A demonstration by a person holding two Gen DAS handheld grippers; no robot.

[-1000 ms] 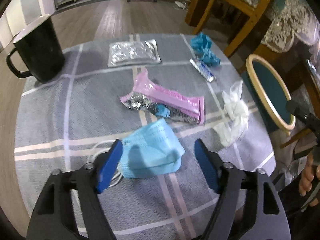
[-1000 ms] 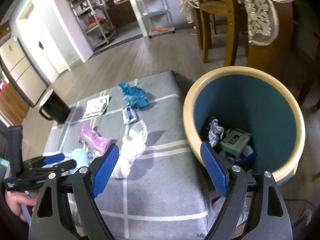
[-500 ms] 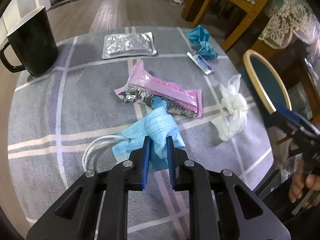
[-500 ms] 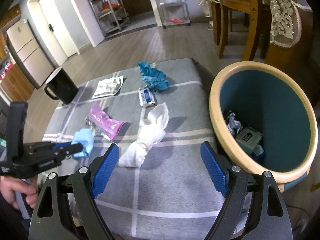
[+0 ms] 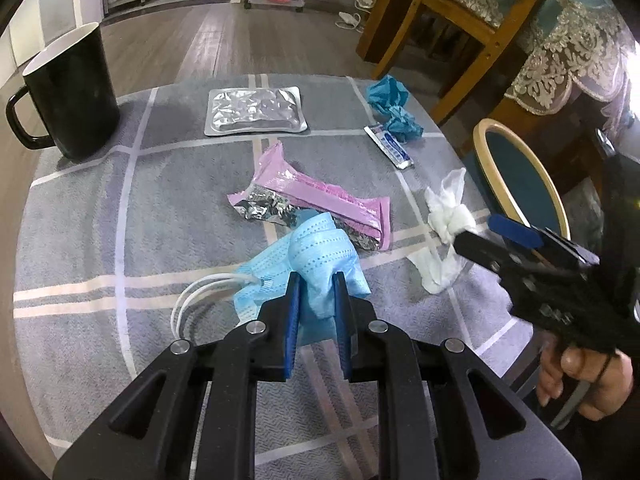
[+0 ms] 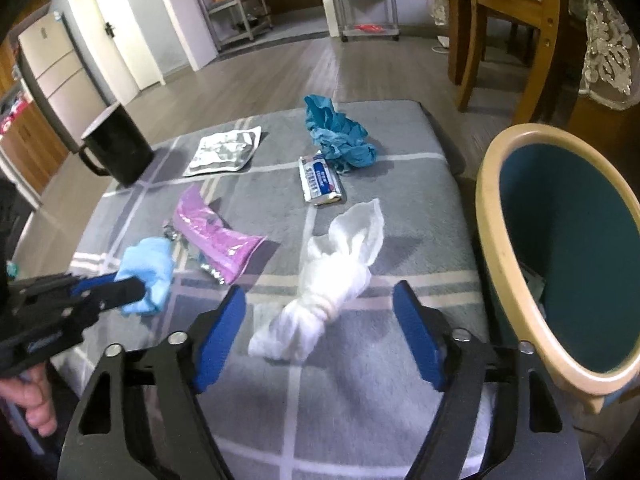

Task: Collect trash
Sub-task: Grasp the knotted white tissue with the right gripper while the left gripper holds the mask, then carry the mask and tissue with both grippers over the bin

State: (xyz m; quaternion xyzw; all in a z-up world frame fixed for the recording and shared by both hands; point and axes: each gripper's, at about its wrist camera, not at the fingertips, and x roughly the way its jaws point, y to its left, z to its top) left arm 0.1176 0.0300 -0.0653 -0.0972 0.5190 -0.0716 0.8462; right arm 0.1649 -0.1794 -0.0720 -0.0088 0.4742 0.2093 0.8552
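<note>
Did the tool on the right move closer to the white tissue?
Yes. The right tool came away from the bin and in toward the white tissue, which now lies between its open fingers, untouched. Its jaws have just been closing a little.

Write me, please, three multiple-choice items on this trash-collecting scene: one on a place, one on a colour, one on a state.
1. Where is the bin?
A. beside the cushion's edge
B. on the cushion
C. behind the mug

2. What colour is the mug?
A. white
B. black
C. red

3. What is the left hand-held gripper doing?
A. open over nothing
B. shut on the face mask
C. holding the tissue

Answers: 1 A, its rim stands off the cushion; 2 B, dark outside; 3 B, blue pads pinch the mask.
</note>
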